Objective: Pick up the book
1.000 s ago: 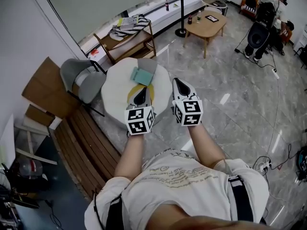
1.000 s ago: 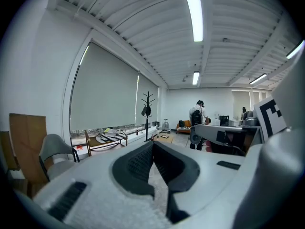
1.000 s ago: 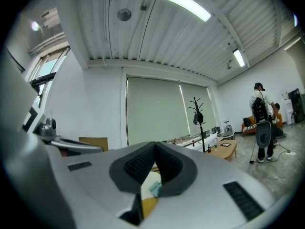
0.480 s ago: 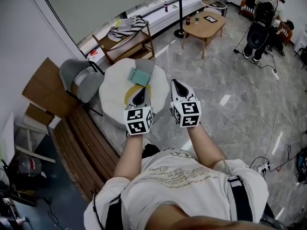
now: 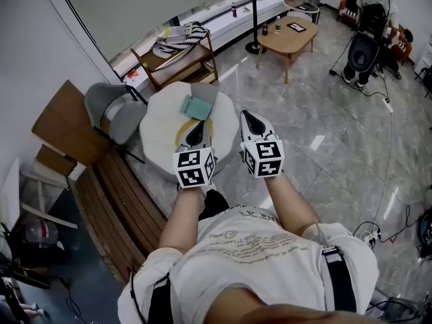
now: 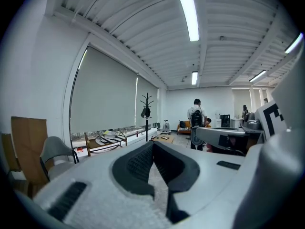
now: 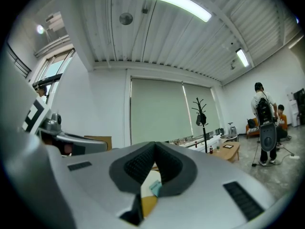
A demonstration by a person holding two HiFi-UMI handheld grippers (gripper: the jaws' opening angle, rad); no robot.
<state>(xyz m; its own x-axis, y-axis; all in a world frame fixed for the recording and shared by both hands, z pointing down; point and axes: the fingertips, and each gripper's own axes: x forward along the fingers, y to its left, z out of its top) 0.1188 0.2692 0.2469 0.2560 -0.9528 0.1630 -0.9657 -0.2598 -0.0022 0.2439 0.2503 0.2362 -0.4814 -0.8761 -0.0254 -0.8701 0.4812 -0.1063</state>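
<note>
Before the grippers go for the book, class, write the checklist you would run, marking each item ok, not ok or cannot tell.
1. Teal rectangular book in view on the round white table: ok.
2. Nothing lying on the book: ok.
3. Left gripper open to grasp: not ok, shut, empty.
4. Right gripper open to grasp: not ok, shut, empty.
5. A gripper at the book: not ok, both short of it.

The rectangular book [image 5: 197,106] is teal, the round table [image 5: 156,144] white, and the sheet [image 5: 181,133] yellow. The left gripper [image 5: 198,128] and right gripper [image 5: 247,117] are pale grey with black ribbed pads [image 6: 138,165] and black-and-white square-patterned cubes [image 5: 196,169]. The cloth [image 5: 179,34] is black-and-white striped.
</note>
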